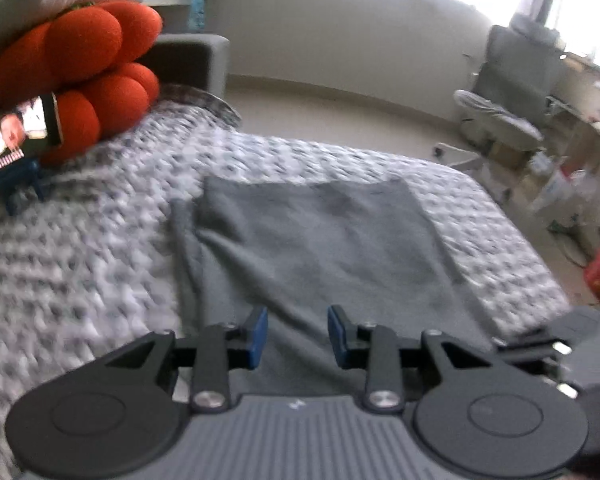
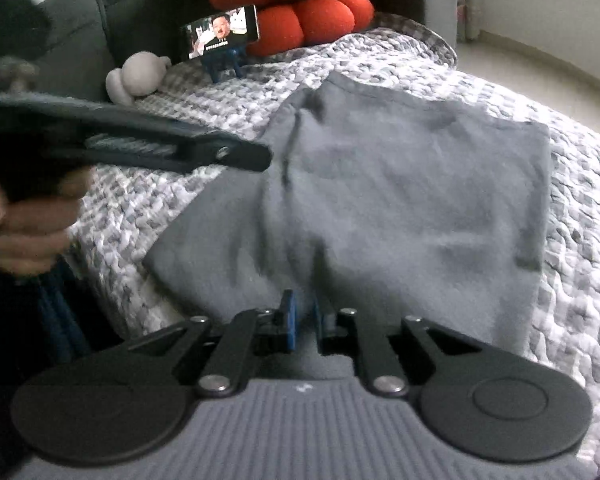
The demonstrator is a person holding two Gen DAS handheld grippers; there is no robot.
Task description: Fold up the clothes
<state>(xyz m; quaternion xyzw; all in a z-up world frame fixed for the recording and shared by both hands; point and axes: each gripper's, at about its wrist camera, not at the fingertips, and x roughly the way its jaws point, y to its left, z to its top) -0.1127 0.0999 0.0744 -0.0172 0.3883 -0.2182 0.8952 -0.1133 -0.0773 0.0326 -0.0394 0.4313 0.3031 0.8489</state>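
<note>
A grey garment point(image 1: 316, 240) lies folded on the patterned quilt point(image 1: 80, 248). It also fills the middle of the right wrist view point(image 2: 400, 188). My left gripper point(image 1: 298, 336) is open and empty, held just above the garment's near edge. In the right wrist view the left gripper point(image 2: 240, 156) shows from the side at the garment's left edge, held by a hand. My right gripper point(image 2: 304, 320) has its blue pads close together with a narrow gap, over the garment's near edge. Whether cloth is pinched between them is unclear.
An orange knot cushion point(image 1: 84, 68) and a phone on a blue stand point(image 2: 222, 38) sit at the head of the quilt point(image 2: 580, 240). A grey plush toy point(image 2: 136, 76) lies beside a dark sofa back point(image 2: 100, 12). A chair and clutter point(image 1: 516, 112) stand beyond the bed.
</note>
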